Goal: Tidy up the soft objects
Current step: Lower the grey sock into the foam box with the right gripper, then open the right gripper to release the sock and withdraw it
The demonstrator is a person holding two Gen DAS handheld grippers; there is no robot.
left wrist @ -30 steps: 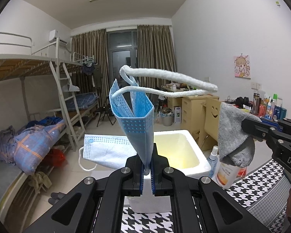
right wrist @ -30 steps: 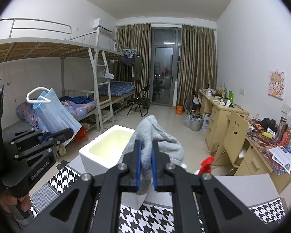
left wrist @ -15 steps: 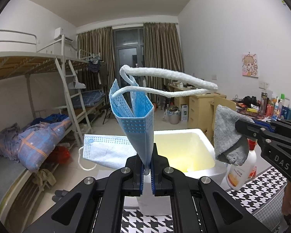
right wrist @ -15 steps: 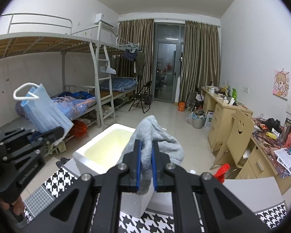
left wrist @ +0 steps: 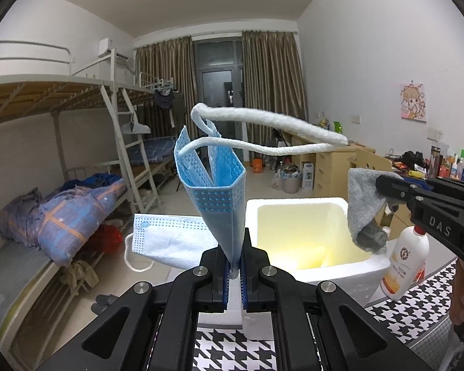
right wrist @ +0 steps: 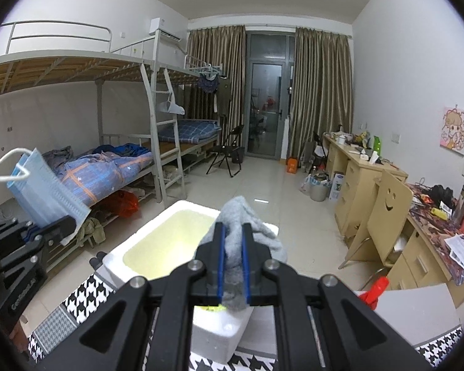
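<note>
The left gripper [left wrist: 235, 266] is clenching a folded blue face mask [left wrist: 215, 198], which is standing upright in centre frame with its white ear loop [left wrist: 269, 126] arching rightward. The right gripper [right wrist: 232, 266] is gripping a grey cloth [right wrist: 247, 225] that is bunching above the jaws, lower centre of its view. Both items are hovering at the near edge of the white foam box [left wrist: 331, 269], whose yellowish interior looks empty.

Risks noted: the ear loop is dangling free and may be snagging on the right gripper or the box rim on release. The mask is light and may be clinging to the pads or drifting outside. The spray bottle [left wrist: 403, 266], just right of the box, is standing within reach of a swinging cloth.
</note>
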